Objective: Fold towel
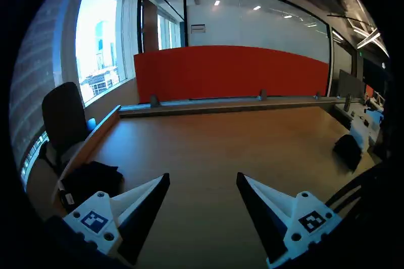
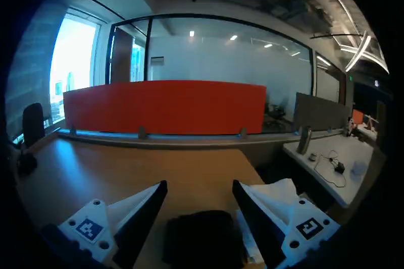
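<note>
A: Start with the right gripper [image 2: 199, 183]. How do its jaws stand?

B: Spread wide, nothing between them. Just ahead of the fingertips and a little below, a dark towel [image 2: 202, 236] lies on the wooden desk [image 2: 126, 168], centred in the gap.

A: Touching the fingers?

B: Apart from both, as far as the right gripper view shows. A white cloth [image 2: 272, 193] sits against the towel's right side, close behind the right finger.

A: Which way does the towel's long axis run?

B: Hard to tell. It reads as a compact, crumpled heap, slightly wider across than deep, with no edge or corner clearly shown.

A: And the left gripper [image 1: 202, 175]?

B: Also open and empty, over bare desk. In the left gripper view a dark lump [image 1: 347, 150] lies well off to the right near the desk edge, probably that same towel. Another dark bundle [image 1: 91, 183] sits by the left edge, near an office chair [image 1: 63, 115].

A: So the right side is nearer.

B: Clearly. The likely move is straight forward and down for the right gripper, while the left has to cross rightward. Beyond everything stands the red partition [image 2: 166, 107].
</note>
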A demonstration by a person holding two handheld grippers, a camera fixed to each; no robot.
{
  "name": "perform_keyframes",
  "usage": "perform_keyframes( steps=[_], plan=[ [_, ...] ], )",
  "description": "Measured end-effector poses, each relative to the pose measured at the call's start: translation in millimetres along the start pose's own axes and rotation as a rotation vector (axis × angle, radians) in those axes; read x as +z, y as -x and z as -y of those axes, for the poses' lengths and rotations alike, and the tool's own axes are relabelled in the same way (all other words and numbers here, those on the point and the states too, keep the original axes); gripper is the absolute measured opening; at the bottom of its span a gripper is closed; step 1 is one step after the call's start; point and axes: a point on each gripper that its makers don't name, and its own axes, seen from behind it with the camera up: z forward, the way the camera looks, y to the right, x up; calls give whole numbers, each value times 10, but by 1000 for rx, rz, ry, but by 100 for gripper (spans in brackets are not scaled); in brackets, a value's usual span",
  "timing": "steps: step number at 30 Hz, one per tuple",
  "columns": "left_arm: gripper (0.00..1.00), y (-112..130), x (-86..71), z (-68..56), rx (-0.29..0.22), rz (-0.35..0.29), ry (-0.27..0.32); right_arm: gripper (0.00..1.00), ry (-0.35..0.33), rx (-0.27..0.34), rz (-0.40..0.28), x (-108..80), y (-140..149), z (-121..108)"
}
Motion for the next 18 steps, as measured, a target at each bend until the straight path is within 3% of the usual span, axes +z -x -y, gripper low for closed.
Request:
perform_keyframes(
  steps=[12, 18],
  plan=[
    [98, -632, 78, 117, -10, -214, -27, 100, 12, -16, -77, -75, -276, 69],
    [98, -862, 83, 147, -21, -284, -30, 100, 9, -8, -92, -102, -362, 116]
  ],
)
